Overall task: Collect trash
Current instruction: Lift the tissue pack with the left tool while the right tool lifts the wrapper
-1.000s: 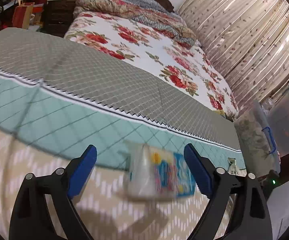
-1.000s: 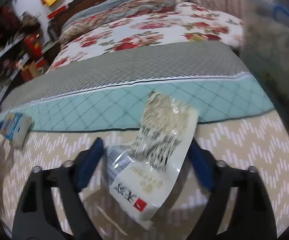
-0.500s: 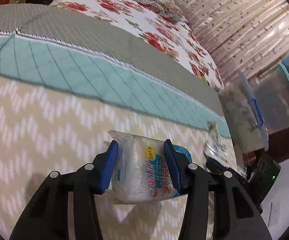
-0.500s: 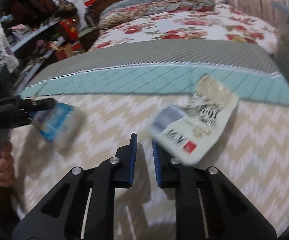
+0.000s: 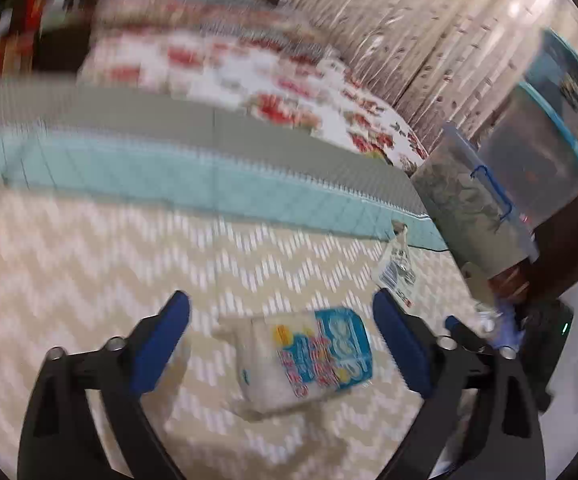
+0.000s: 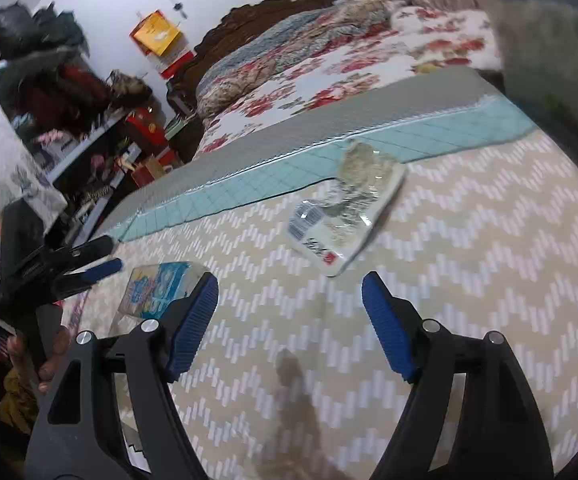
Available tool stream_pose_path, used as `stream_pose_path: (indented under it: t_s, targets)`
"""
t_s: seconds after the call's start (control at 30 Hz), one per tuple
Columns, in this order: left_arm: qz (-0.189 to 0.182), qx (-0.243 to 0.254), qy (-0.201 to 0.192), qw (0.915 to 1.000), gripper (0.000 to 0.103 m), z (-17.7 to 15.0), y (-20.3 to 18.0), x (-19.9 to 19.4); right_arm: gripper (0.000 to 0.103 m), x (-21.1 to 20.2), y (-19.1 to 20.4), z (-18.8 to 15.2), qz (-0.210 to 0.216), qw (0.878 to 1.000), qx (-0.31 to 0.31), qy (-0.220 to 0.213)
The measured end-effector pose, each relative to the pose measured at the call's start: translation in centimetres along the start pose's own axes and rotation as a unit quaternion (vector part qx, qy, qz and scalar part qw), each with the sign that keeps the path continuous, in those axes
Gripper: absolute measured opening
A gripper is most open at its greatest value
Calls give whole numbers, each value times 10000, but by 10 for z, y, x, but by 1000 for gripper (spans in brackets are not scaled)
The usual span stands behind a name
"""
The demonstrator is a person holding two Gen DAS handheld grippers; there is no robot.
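A blue and clear plastic packet (image 5: 309, 364) lies on the beige zigzag bedspread (image 5: 89, 248), between the spread fingers of my open left gripper (image 5: 285, 344) and apart from both pads. It also shows in the right wrist view (image 6: 157, 286), next to the left gripper (image 6: 93, 268). A white and clear snack wrapper (image 6: 345, 220) lies flat further up the bedspread, ahead of my open, empty right gripper (image 6: 289, 320). The wrapper is small at the right in the left wrist view (image 5: 397, 268).
A teal and grey quilted band (image 6: 329, 136) crosses the bed, with a floral quilt (image 6: 329, 60) beyond. Clear storage bins (image 5: 485, 208) stand at the bed's right end, before curtains (image 5: 409, 20). Cluttered shelves (image 6: 69, 120) stand to the left.
My left gripper opened and let go of the blue packet, which now lies on the bedspread. My right gripper went from shut to open, back from the white wrapper.
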State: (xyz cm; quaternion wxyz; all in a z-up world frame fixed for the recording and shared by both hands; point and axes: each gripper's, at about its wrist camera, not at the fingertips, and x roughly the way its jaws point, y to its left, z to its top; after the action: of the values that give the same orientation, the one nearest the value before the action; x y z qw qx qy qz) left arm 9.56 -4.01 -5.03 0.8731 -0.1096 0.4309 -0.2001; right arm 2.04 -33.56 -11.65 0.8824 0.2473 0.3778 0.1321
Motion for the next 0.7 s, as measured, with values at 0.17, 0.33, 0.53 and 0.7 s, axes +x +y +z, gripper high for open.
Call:
stream_pose_path:
  t_s: [0.17, 0.33, 0.53, 0.7]
  targets:
    - [287, 1914, -214, 9809, 94, -9, -43, -1, 65, 5, -41, 19, 245, 9955, 916, 34]
    - [84, 2789, 177, 9601, 94, -24, -55, 24, 53, 28, -80, 39, 472, 9825, 1775, 306]
    - [-38, 2942, 423, 9548, 94, -25, -46, 39, 46, 57, -87, 65, 560, 9790, 1885, 546]
    - [-104, 3126, 507, 9485, 94, -28, -46, 45, 45, 75, -78, 77, 603, 9806, 1743, 668]
